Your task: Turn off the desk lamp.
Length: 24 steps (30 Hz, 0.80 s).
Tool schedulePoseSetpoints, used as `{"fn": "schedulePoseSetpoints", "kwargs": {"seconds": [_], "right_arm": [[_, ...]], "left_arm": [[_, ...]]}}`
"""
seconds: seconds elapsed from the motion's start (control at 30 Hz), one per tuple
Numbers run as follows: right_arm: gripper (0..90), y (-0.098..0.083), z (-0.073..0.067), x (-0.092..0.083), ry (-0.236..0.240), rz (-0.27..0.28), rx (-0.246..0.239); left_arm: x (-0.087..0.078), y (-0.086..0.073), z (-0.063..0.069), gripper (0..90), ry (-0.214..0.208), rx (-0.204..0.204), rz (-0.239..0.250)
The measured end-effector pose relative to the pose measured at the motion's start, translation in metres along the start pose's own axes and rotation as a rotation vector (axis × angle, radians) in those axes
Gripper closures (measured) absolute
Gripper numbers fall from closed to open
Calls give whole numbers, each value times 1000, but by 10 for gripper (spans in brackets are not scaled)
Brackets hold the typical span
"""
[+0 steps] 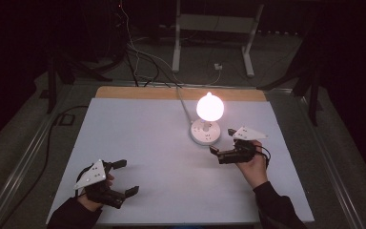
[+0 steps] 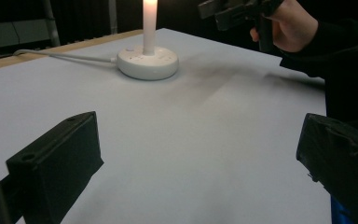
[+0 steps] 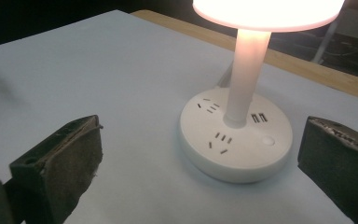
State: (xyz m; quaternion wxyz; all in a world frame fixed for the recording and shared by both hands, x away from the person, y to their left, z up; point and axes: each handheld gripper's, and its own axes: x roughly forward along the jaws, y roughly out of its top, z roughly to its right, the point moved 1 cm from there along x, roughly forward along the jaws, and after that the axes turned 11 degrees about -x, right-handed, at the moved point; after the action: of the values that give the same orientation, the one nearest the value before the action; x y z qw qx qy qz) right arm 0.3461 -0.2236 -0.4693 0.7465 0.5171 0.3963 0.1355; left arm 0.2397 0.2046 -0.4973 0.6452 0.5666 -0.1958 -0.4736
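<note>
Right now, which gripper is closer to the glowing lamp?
The right one. The right gripper hovers open just beside the lamp, its jaws pointing at the round white base. The left gripper sits open far off at the table's near left corner.

The room is dark; nearly all the light comes from the lit lamp (image 1: pixel 209 107) standing right of centre in the high view. Its globe is blown out to pure white with a soft halo, and in the right gripper view its shade burns out the top edge of the frame. The white table (image 1: pixel 138 143) glows brightest around the lamp and falls off to dull grey toward the lower corners. The surroundings along the top and sides of the high view sink into near black. In the left gripper view a soft, smeared shadow lies across the table, right of centre. The near jaws at the bottom of both gripper views are dim and slightly soft. All frames look grainy.
</note>
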Motion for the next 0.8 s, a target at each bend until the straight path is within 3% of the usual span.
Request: {"fn": "schedulePoseSetpoints", "kwargs": {"seconds": [0.33,0.47,0.63,0.67,0.77,0.8], "right_arm": [[0,-5,17,27,19,-38,44],[0,-6,25,34,-13,-43,95],[1,-6,32,42,-47,-48,106],[48,-5,33,43,-49,-52,108],[70,-5,35,45,-60,-50,115],[145,-4,37,47,-64,-58,126]], "left_arm": [[-1,0,0,5,-4,-1,3],[-1,0,0,5,-3,1,0],[0,0,0,5,-2,3,-2],[-1,0,0,5,-2,0,3],[0,0,0,5,-2,1,0],[0,0,0,5,1,4,-4]]}}
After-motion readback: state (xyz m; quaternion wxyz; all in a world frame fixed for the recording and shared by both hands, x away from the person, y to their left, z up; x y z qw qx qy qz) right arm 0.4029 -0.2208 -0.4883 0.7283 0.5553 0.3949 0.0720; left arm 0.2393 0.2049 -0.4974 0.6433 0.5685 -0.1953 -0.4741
